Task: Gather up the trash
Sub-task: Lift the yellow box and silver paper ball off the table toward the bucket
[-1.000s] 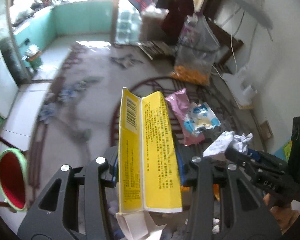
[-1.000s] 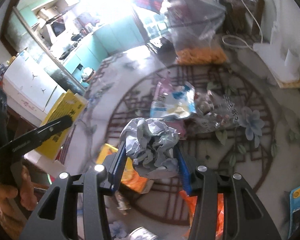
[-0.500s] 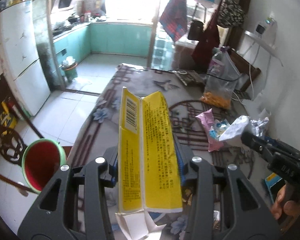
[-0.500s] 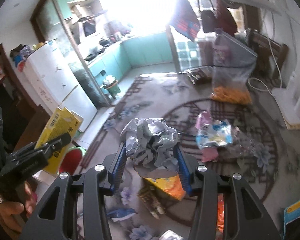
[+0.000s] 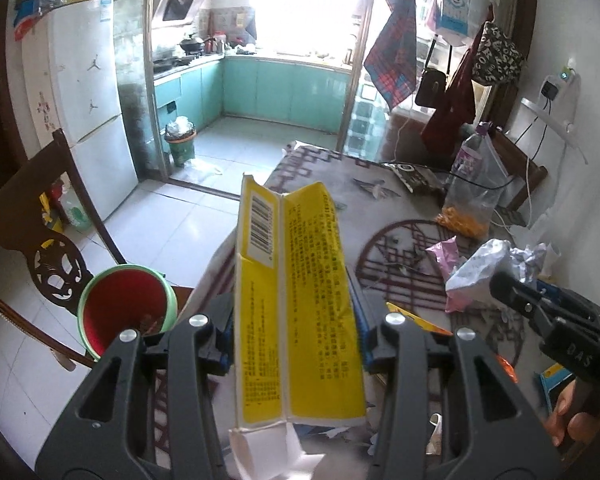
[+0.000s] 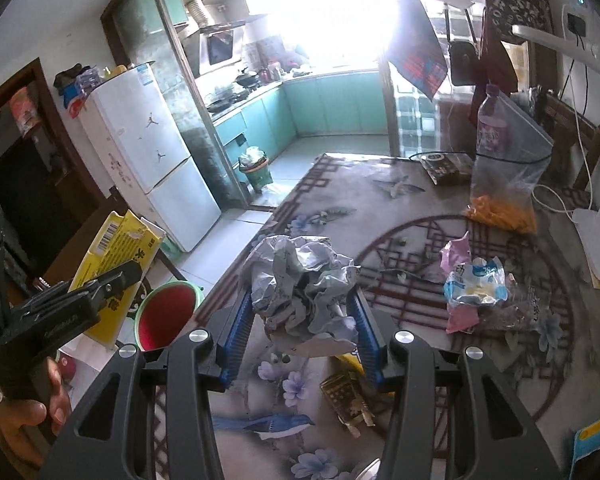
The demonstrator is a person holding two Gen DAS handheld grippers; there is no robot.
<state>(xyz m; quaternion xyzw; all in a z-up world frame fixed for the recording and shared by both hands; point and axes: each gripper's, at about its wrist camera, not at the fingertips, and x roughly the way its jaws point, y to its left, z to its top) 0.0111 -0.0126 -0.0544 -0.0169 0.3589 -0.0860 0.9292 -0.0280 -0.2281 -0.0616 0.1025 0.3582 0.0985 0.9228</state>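
My left gripper (image 5: 296, 316) is shut on a flattened yellow carton (image 5: 296, 300) and holds it upright above the table's left edge. It also shows in the right wrist view (image 6: 112, 272). My right gripper (image 6: 300, 320) is shut on a crumpled grey paper ball (image 6: 304, 284), seen too in the left wrist view (image 5: 496, 264). A red bin with a green rim (image 5: 126, 308) stands on the floor left of the table, also in the right wrist view (image 6: 166, 316). Pink and blue wrappers (image 6: 468, 288) lie on the table.
The patterned table (image 6: 380, 208) holds a clear bag of orange snacks (image 6: 504, 184), a gold wrapper (image 6: 348, 400), an orange packet (image 5: 420, 320) and a bottle (image 5: 470, 152). A dark wooden chair (image 5: 56, 240) stands beside the bin. A white fridge (image 6: 148, 152) is behind.
Both grippers rose and tilted up from the table while keeping their loads. The view swung from the tabletop toward the kitchen, and the red bin came closer to the centre.
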